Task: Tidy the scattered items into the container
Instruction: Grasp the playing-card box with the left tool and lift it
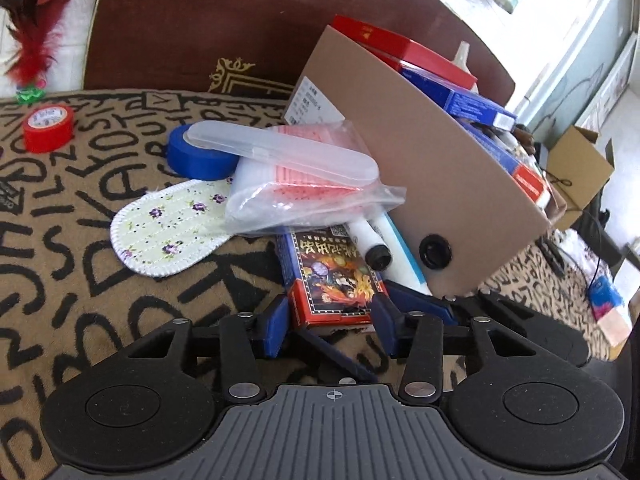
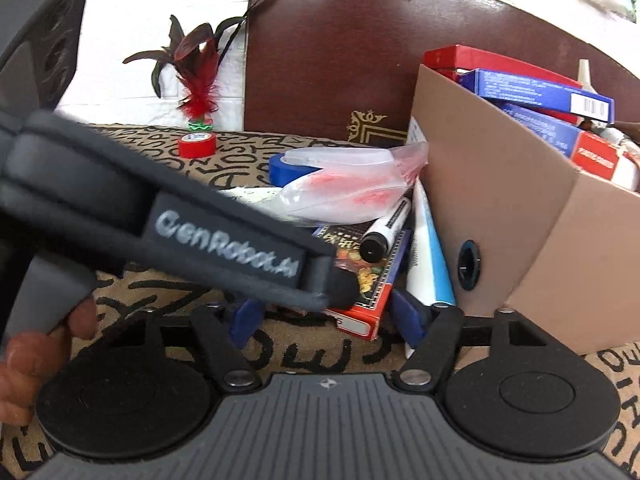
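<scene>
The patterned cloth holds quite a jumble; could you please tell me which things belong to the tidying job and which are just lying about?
For the job: cardboard box, card pack, marker, plastic bag, clear case, blue tape, red tape, floral pad, shuttlecock.

Lying about: headboard, far carton.

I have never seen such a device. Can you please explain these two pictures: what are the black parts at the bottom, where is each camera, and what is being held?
A person holds two hand-held grippers; each carries a camera looking along its blue fingers. The black parts are the gripper's own mechanism.

In the left camera's picture, the left gripper straddles a card box; whether it already grips is unclear.

The right camera's picture shows the right gripper, open, and the left device crossing the view.

On the patterned cloth lie tape rolls, a plastic bag and a marker, beside the cardboard box.
</scene>
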A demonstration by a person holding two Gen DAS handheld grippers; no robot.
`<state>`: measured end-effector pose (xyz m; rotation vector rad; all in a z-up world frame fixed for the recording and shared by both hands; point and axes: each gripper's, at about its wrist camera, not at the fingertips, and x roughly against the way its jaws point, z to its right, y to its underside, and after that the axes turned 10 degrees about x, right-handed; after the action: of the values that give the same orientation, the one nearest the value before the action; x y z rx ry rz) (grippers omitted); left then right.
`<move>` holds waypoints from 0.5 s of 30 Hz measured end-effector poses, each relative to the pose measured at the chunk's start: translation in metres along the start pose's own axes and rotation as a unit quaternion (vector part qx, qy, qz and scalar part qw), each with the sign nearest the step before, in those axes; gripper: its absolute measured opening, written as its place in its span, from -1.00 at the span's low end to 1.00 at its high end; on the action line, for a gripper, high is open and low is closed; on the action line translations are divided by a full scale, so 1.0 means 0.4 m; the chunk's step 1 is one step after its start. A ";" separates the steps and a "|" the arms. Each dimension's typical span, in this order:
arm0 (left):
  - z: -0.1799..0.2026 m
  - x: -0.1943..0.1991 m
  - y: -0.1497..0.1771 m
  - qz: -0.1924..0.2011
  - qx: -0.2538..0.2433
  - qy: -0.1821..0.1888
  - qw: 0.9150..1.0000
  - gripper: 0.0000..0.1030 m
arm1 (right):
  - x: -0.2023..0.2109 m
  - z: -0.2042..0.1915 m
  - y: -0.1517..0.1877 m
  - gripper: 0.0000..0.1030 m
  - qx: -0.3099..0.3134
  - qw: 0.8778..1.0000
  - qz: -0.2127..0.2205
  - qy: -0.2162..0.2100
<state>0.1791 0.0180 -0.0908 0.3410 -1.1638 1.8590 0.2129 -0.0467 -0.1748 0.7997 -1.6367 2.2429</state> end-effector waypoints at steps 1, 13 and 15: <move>0.003 0.008 0.009 0.000 -0.002 -0.004 1.000 0.11 | 0.003 0.000 0.001 0.34 0.001 1.000 0.000 -0.004; 0.013 0.223 0.252 0.000 0.040 -0.025 0.999 0.20 | 0.215 -0.145 0.115 0.34 0.113 0.990 0.020 -0.078; 0.026 0.252 0.289 -0.003 0.040 -0.023 0.999 0.20 | 0.258 -0.162 0.137 0.35 0.118 0.989 0.024 -0.090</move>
<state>0.0275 0.0449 -0.0897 0.4321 -1.1206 1.9052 0.0827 -0.0166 -0.1743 1.0597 -1.4939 2.4964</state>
